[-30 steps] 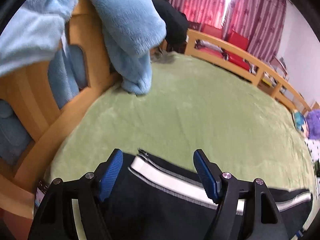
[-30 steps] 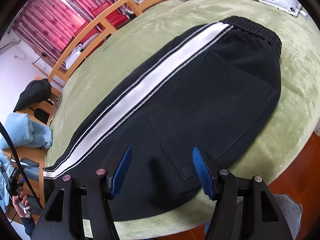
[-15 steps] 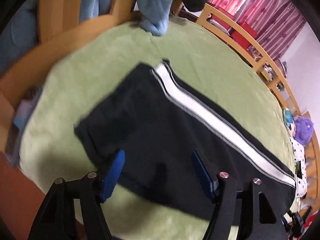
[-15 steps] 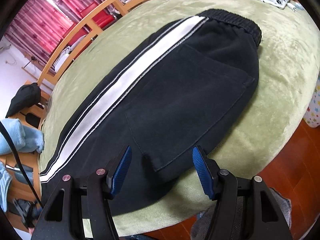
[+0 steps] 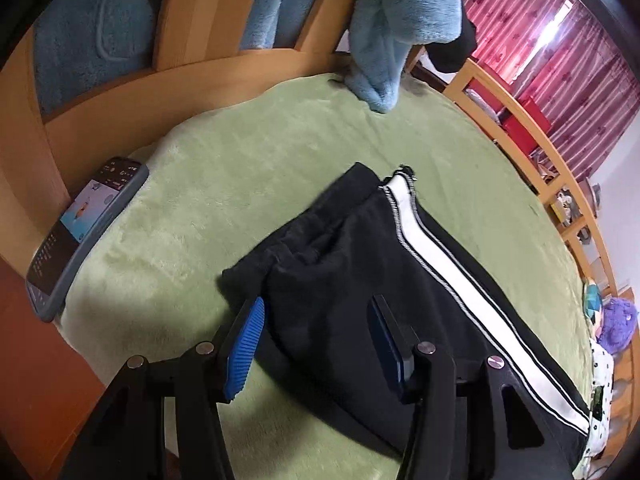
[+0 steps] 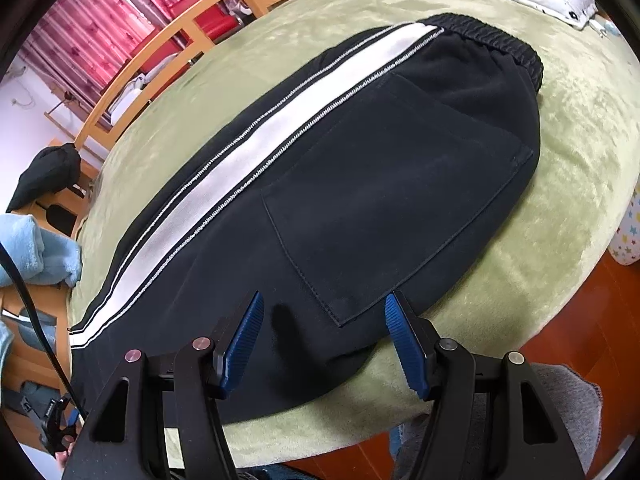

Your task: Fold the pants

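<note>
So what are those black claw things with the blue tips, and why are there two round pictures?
They are two grabbing tools, one in each of a person's hands, each carrying its own camera, so you get two round pictures. One looks past the left gripper at the leg end of the black pants; its jaws are closing around the cloth. The other looks past the right gripper, open, near the pocket and waistband. The pants lie on a green blanket, with a phone at its edge.

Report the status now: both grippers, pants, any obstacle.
Left gripper closing over pants cuff. Right gripper open, empty, above the near edge. Phone lies beside cuff.
</note>
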{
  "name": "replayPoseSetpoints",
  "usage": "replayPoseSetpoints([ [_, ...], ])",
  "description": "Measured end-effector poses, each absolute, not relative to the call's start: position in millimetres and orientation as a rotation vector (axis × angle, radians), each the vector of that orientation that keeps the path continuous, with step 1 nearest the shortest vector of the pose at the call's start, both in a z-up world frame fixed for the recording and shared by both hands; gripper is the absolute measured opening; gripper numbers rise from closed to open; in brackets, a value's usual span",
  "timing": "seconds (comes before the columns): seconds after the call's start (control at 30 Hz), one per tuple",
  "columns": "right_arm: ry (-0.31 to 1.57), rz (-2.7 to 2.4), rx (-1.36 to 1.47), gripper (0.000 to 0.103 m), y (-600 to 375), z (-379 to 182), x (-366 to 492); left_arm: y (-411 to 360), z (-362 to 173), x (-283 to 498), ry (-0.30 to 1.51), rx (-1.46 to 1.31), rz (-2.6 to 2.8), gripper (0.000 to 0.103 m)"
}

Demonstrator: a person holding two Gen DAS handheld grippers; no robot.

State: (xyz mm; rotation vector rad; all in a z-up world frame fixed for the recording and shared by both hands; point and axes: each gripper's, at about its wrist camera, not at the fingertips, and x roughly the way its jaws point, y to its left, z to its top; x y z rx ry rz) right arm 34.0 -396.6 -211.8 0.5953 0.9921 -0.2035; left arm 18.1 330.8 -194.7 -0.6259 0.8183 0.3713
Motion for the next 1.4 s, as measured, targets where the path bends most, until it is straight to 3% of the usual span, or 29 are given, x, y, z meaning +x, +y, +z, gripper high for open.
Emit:
replayPoseSetpoints([
  [0.17, 0.997, -0.209, 0.581, 0.063, -392.2, -211.2, 35.4, 331.8, -203.2, 30.5, 0.838, -0.603, 0.415, 0.050],
  [0.23, 0.998, -0.210, 0.584, 0.063, -391.8, -210.8, 36.2, 333.9, -206.2, 29.8, 0.837, -0.608, 0.451, 0.025],
  [0.3, 0.998, -0.214, 0.587, 0.063, -392.6, -210.7, 36.2, 334.5, -200.0, 25.4, 0.814, -0.604, 0.449, 0.015],
  [0.4, 0.992, -0.212, 0.589, 0.063, -390.3, -207.7, 36.3, 338.6, -180.4, 8.8, 0.750, -0.628, 0.430, 0.008],
  [0.5, 0.981, -0.204, 0.581, 0.063, -390.7, -202.8, 36.8, 344.5, -175.5, -7.8, 0.749, -0.636, 0.478, 0.009],
  [0.63, 0.956, -0.198, 0.578, 0.063, -394.9, -194.9, 34.6, 344.3, -203.1, -2.2, 0.890, -0.658, 0.476, 0.013],
  [0.73, 0.960, -0.200, 0.590, 0.063, -401.2, -195.7, 33.7, 340.4, -193.6, 2.5, 0.916, -0.606, 0.494, 0.024],
  [0.9, 0.949, -0.213, 0.589, 0.063, -408.2, -194.3, 31.6, 316.3, -144.0, 19.5, 0.780, -0.474, 0.386, 0.046],
  [1.1, 0.943, -0.238, 0.589, 0.063, -416.0, -194.6, 36.6, 304.8, -146.0, 89.3, 0.824, -0.410, 0.281, 0.046],
  [1.4, 0.957, -0.321, 0.591, 0.063, -425.7, -200.3, 45.7, 323.0, -201.1, 170.2, 0.936, -0.419, 0.278, 0.044],
])
